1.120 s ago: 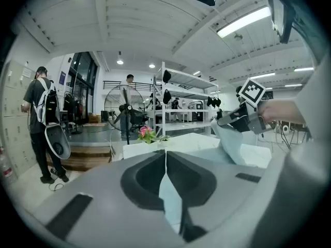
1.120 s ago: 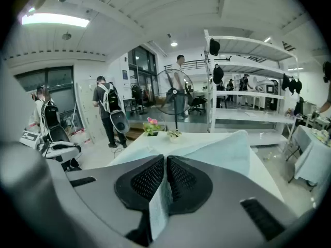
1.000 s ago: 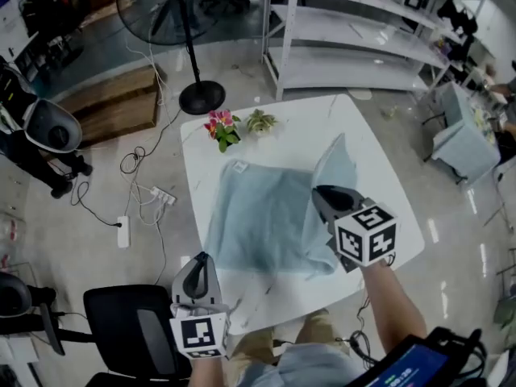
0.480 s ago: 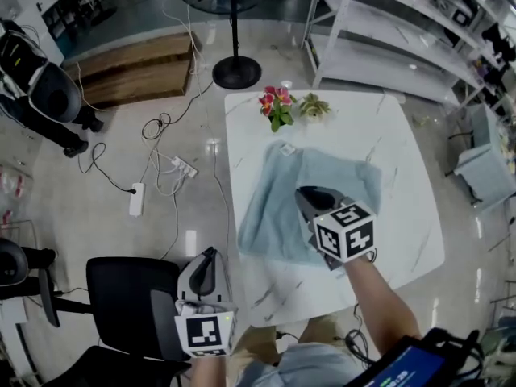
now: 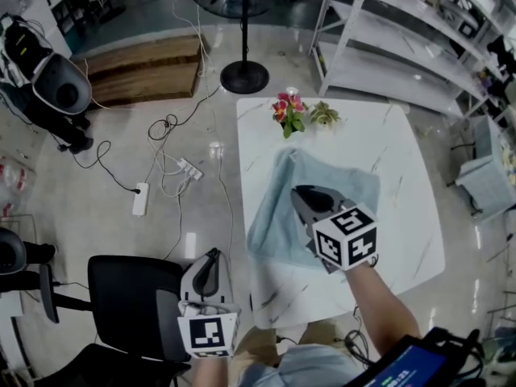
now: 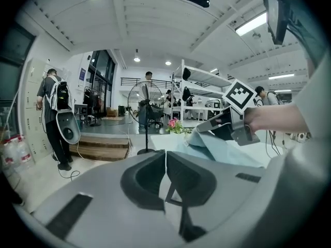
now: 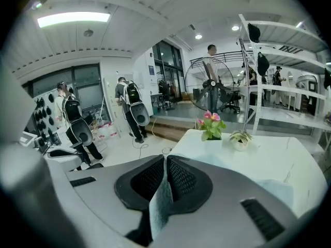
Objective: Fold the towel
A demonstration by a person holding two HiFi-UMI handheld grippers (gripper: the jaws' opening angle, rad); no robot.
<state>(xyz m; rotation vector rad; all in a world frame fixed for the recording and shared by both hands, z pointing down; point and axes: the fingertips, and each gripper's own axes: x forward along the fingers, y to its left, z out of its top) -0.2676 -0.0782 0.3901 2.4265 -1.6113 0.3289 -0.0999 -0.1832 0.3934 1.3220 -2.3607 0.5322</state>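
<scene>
A light blue towel (image 5: 274, 216) lies on the white marble table (image 5: 403, 216), partly doubled over. My right gripper (image 5: 300, 193) hangs above the towel's middle, shut on a fold of its cloth. In the right gripper view a strip of towel (image 7: 161, 205) hangs from between the closed jaws (image 7: 165, 161). My left gripper (image 5: 211, 258) is off the table at its front left corner, shut with nothing in it (image 6: 165, 156). From the left gripper view I see the right gripper (image 6: 227, 125) lifting the towel (image 6: 227, 151).
Pink flowers (image 5: 288, 110) and a small potted plant (image 5: 325, 116) stand at the table's far edge. A black office chair (image 5: 129, 297) sits below my left gripper. A fan stand (image 5: 244, 75), cables with a power strip (image 5: 141, 198) and white shelving (image 5: 403, 47) surround the table.
My right gripper has carried the towel's raised right edge leftward and down over the rest of the towel. The left gripper stays low near the table's front left, still shut.
</scene>
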